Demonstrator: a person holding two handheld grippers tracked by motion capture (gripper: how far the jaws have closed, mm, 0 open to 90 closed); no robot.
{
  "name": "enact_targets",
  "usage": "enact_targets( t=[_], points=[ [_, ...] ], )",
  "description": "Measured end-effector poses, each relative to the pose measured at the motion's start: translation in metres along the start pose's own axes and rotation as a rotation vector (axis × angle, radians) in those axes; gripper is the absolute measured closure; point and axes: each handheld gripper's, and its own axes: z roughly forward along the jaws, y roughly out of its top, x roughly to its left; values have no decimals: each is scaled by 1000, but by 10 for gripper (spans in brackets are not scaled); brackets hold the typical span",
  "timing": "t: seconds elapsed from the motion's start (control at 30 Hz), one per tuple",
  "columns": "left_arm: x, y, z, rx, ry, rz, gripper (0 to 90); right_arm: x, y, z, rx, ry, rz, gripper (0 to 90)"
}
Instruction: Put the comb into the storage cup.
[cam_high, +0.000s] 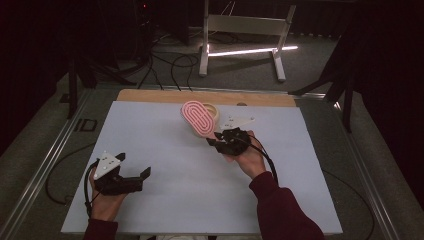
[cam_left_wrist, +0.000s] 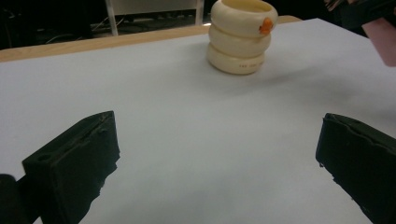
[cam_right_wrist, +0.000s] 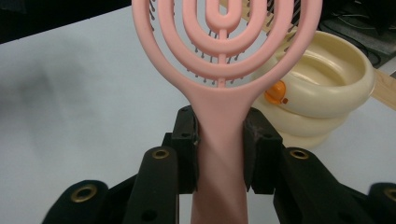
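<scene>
The pink hairbrush (cam_right_wrist: 224, 93) is clamped by its handle between the jaws of the right gripper (cam_right_wrist: 219, 154), its looped head raised just ahead of the jaws. Just beyond and beside the brush head stands the cream ringed holder (cam_right_wrist: 322, 98) on the white table (cam_high: 165, 150). The left gripper (cam_high: 131, 180) holds nothing, jaws spread wide, well apart from the holder.
</scene>
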Motion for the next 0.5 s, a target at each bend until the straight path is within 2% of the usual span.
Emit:
enact_targets(
  t=[0.5],
  points=[
    [-6,30,26,2,-26,-4,1,9,3,5,-17,11,-9,695]
  ],
)
